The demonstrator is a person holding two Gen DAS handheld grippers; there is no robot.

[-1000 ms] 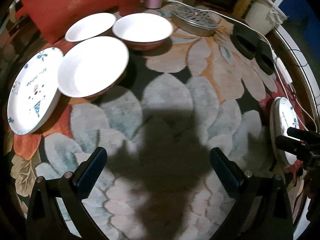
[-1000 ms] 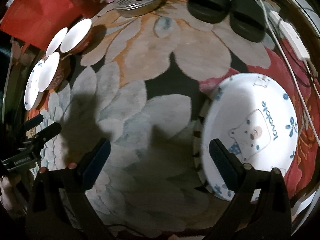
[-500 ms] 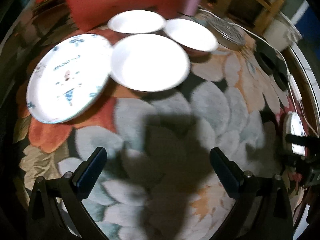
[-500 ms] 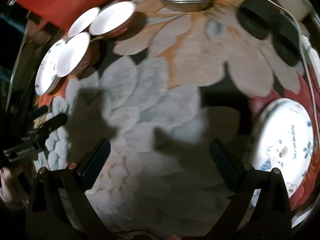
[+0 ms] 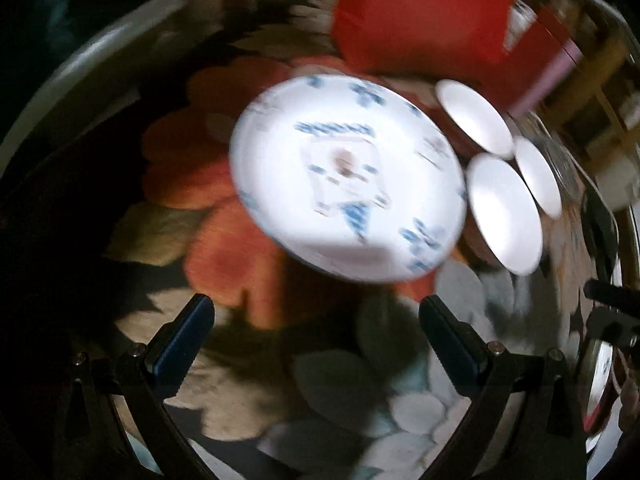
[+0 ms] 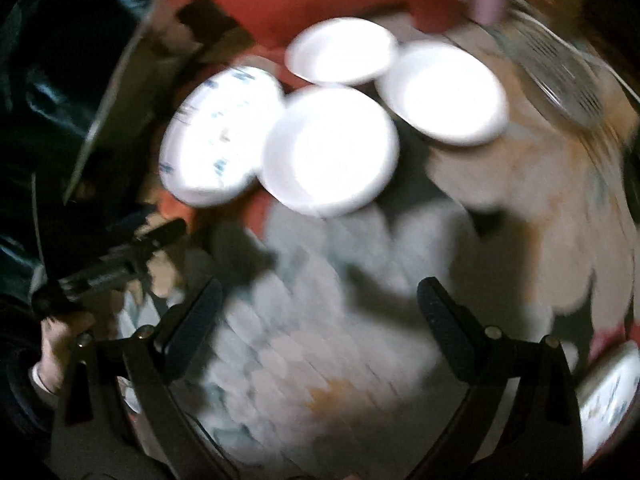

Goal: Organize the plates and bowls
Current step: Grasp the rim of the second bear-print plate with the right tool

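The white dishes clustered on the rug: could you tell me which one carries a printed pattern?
Only the plate on the cluster's left, blue-printed; the three bowls are plain white.

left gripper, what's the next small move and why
Probably ease the left gripper forward to the near rim of the patterned plate. Its jaws are open and empty, the plate lies flat on the rug just ahead, and the three bowls sit off to its right.

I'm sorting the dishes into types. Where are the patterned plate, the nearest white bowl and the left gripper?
patterned plate (image 5: pixel 348 188), left wrist view, its middle.
white bowl (image 6: pixel 330 152), right wrist view, its inside.
left gripper (image 5: pixel 316 336), left wrist view, between its fingertips.
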